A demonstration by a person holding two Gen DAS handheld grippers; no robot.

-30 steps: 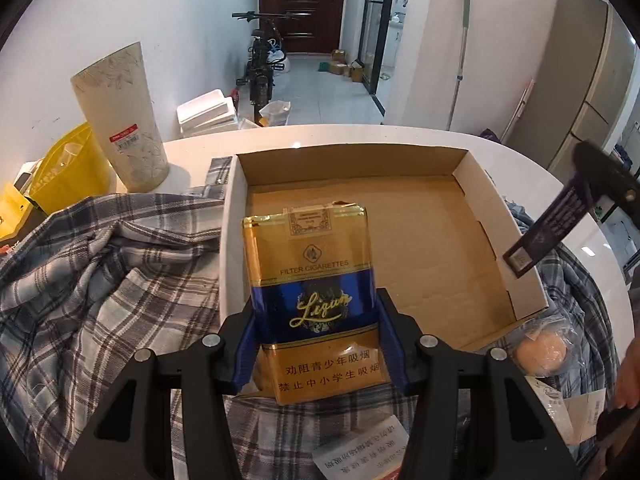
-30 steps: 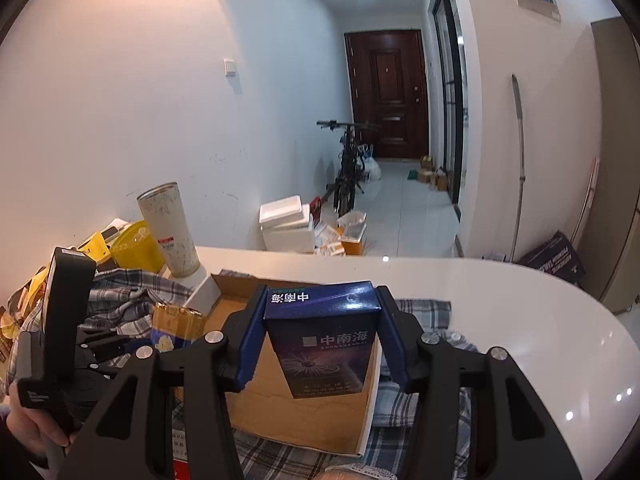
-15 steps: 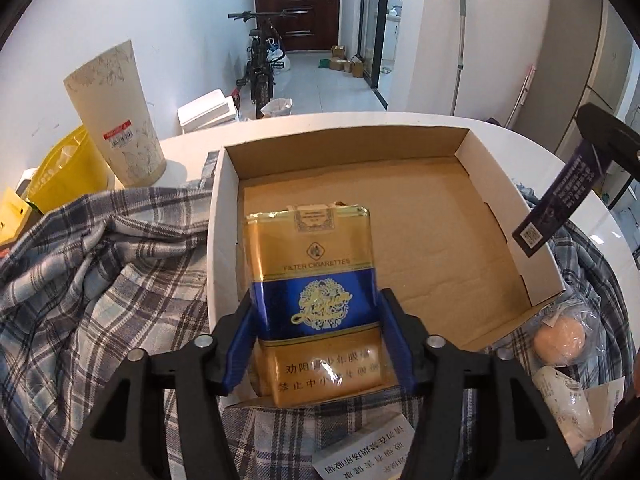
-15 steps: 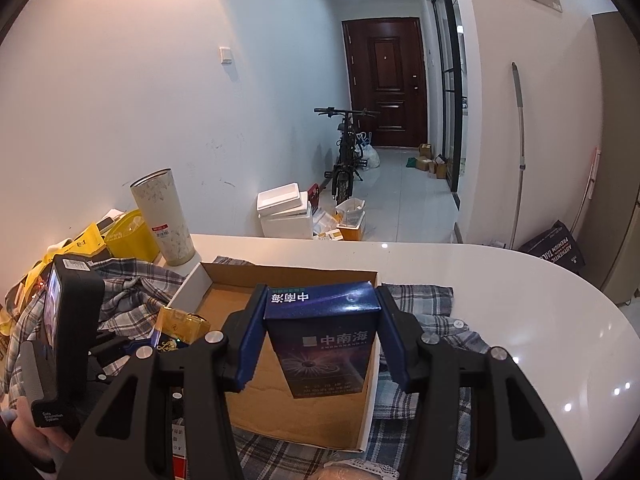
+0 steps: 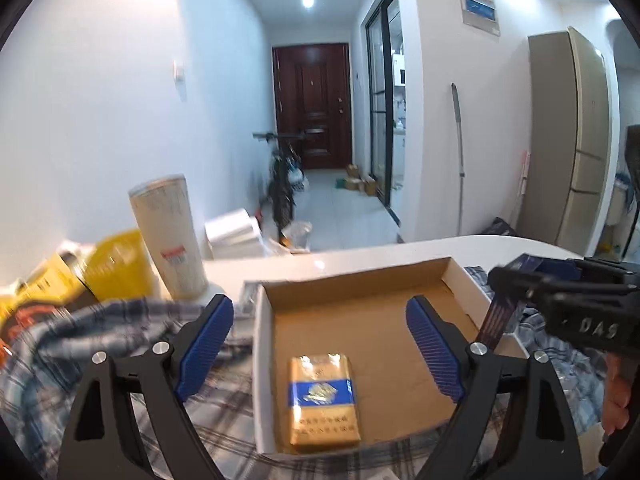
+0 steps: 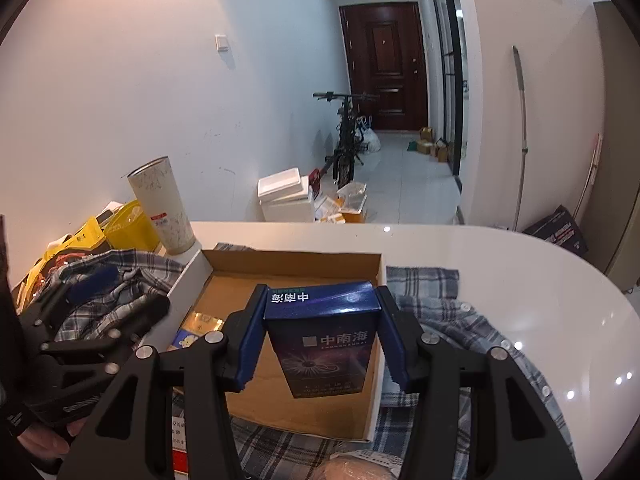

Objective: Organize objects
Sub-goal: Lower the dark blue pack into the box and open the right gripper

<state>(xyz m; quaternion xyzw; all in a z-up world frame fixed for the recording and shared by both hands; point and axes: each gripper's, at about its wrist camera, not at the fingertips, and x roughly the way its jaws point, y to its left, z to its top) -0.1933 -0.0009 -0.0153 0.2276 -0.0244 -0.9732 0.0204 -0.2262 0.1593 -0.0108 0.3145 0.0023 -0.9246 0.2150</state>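
A shallow cardboard box sits on a plaid shirt spread over the white table. Flat on the box floor, near its front-left corner, lies a gold pack with a blue band. The left gripper hangs above it, jaws just spread wide and clear of the pack. The right gripper is clamped on a blue pack, held upright over the box. Beyond the shirt stand a tall pale cup and yellow bags; down the hall, a bicycle and a dark door.
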